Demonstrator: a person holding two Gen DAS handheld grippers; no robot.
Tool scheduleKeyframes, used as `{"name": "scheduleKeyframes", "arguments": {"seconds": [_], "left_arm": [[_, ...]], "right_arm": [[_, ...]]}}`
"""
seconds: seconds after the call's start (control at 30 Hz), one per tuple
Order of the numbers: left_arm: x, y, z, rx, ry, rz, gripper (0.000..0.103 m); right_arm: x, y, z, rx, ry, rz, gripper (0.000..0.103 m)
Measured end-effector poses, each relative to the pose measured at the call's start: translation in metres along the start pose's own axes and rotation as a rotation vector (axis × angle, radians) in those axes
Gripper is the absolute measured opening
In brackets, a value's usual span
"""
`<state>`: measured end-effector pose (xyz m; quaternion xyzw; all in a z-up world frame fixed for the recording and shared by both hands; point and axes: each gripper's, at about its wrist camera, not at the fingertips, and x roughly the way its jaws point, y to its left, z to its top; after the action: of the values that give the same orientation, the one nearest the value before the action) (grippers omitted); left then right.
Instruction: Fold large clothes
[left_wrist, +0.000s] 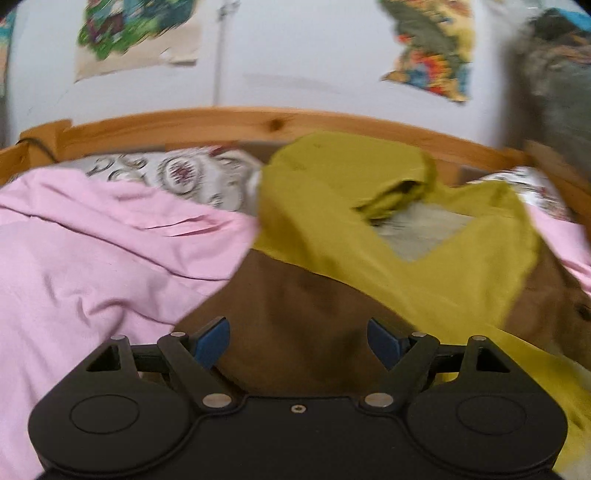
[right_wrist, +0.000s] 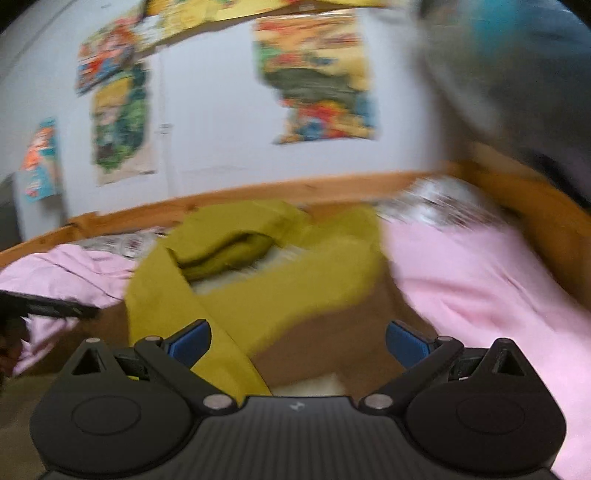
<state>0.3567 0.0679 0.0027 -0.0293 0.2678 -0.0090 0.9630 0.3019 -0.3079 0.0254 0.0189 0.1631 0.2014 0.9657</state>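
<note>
No legible text or labels

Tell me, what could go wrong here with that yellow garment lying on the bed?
Neither claw holds anything: the left claw and right claw both stand open above the cloth, so a fold could fall open.

The mustard-yellow garment lies over a brown cloth; a grab might catch both layers.

The pink bedsheet is rumpled close by and could get pinched too.

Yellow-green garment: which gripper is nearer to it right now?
Right. The right gripper has the yellow-green garment running between its open fingers; the left gripper hangs over brown cloth, garment beside it.
</note>
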Motion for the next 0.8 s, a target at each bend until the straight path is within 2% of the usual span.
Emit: {"name": "scheduleKeyframes", "arguments": {"seconds": [0.1, 0.27, 0.37, 0.57, 0.8], "left_arm": [[0.03, 0.006, 0.004, -0.042, 0.01, 0.021, 0.083], [0.074, 0.004, 0.005, -0.061, 0.038, 0.085, 0.086], [0.085, 0.0, 0.001, -0.067, 0.011, 0.115, 0.09], [0.084, -0.005, -0.007, -0.036, -0.043, 0.147, 0.092], [0.083, -0.007, -0.007, -0.033, -0.053, 0.151, 0.092]], "right_arm": [[0.07, 0.015, 0.053, -0.105, 0.045, 0.109, 0.103], [0.183, 0.062, 0.123, -0.31, 0.092, 0.219, 0.102], [0.234, 0.088, 0.15, -0.427, 0.095, 0.231, 0.102], [0.305, 0.125, 0.168, -0.678, 0.188, 0.26, 0.1], [0.364, 0.151, 0.165, -0.805, 0.307, 0.294, 0.09]]}}
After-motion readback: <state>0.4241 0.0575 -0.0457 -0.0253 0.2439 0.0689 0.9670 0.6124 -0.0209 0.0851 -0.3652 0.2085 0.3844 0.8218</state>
